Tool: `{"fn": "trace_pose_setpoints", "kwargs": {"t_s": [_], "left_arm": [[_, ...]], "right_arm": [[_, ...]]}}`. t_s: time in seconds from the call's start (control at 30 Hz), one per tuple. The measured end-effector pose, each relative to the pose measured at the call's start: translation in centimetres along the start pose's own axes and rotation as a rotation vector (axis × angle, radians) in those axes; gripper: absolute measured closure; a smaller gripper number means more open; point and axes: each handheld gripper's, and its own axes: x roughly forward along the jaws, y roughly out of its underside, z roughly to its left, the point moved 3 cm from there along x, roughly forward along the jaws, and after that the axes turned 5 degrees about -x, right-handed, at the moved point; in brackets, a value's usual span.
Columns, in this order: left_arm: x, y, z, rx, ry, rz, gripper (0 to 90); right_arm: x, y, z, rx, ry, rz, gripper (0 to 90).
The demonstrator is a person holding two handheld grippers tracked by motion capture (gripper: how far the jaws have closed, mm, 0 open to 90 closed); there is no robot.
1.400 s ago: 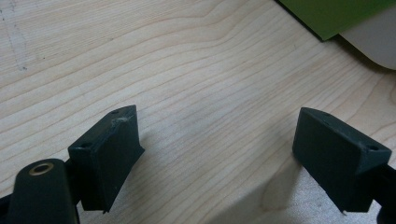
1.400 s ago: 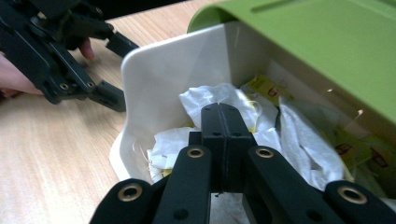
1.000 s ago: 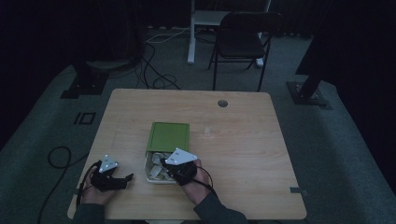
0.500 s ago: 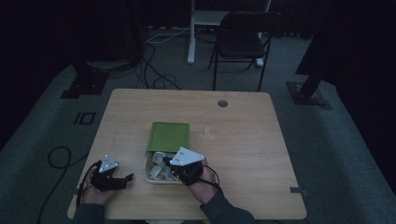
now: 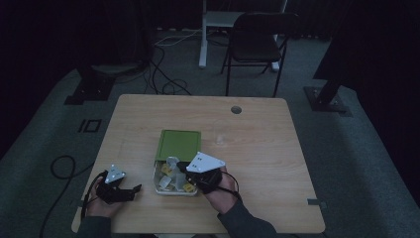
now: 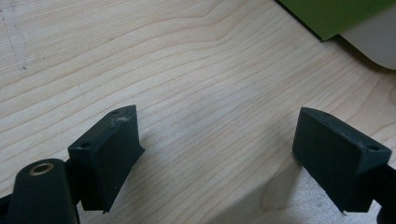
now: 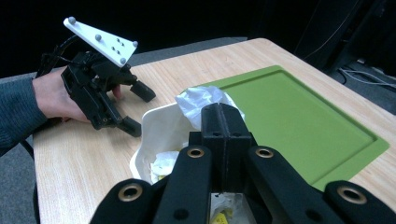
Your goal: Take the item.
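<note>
The right hand-held gripper, jaws pressed together, pinches a crumpled white plastic wrapper at the rim of the shallow white plastic tray on the pale wooden tabletop. It looks featherlight and slippery (grip a bunched fold). Beyond, the left hand-held gripper rests spread, empty; the flat green lid lies farther.
</note>
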Motion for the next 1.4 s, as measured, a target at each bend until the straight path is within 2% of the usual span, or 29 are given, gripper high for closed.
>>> {"fn": "trace_pose_setpoints", "kwargs": {"t_s": [0.27,0.6,0.9,1.4], "left_arm": [[0.0,0.0,0.0,0.0,0.0,0.0,15.6],[0.0,0.0,0.0,0.002,0.0,0.001,15.7],[0.0,0.0,0.0,0.003,0.0,0.003,15.7],[0.0,0.0,0.0,0.002,0.0,0.001,15.7]], "right_arm": [[-0.8,-0.5,-0.6,0.003,0.012,-0.014,90.0],[-1.4,-0.7,-2.2,0.003,0.051,-0.013,90.0],[-2.2,-0.8,-4.3,0.009,0.107,-0.014,90.0],[-2.7,-0.7,-6.6,0.012,0.166,-0.004,90.0]]}}
